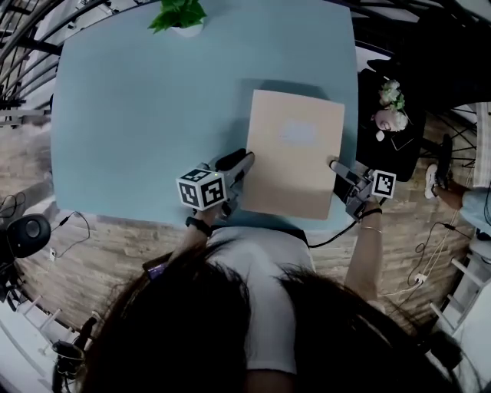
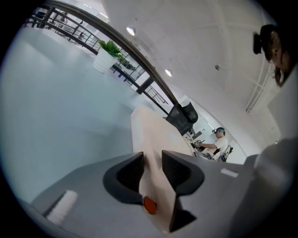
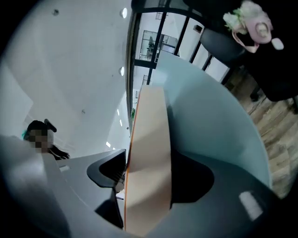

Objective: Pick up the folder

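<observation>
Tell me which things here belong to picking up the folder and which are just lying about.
Job:
folder
left hand-held gripper, shut on its left edge
right hand-held gripper, shut on its right edge

Lying about:
potted plant on the table
flowers off to the right

Pale blue bench point(image 1: 138, 115), potted plant point(image 1: 180, 17) at its far edge, brick-patterned floor point(image 1: 115, 246), black railing point(image 2: 139, 76), white ceiling point(image 2: 200, 32), recessed lights point(image 2: 131, 31)

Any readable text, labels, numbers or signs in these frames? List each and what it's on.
No text can be read in any view.
The pale label patch on the folder is too blurred to read.
The left marker cube and the right marker cube show black-and-white square patterns only, no letters or numbers.
</observation>
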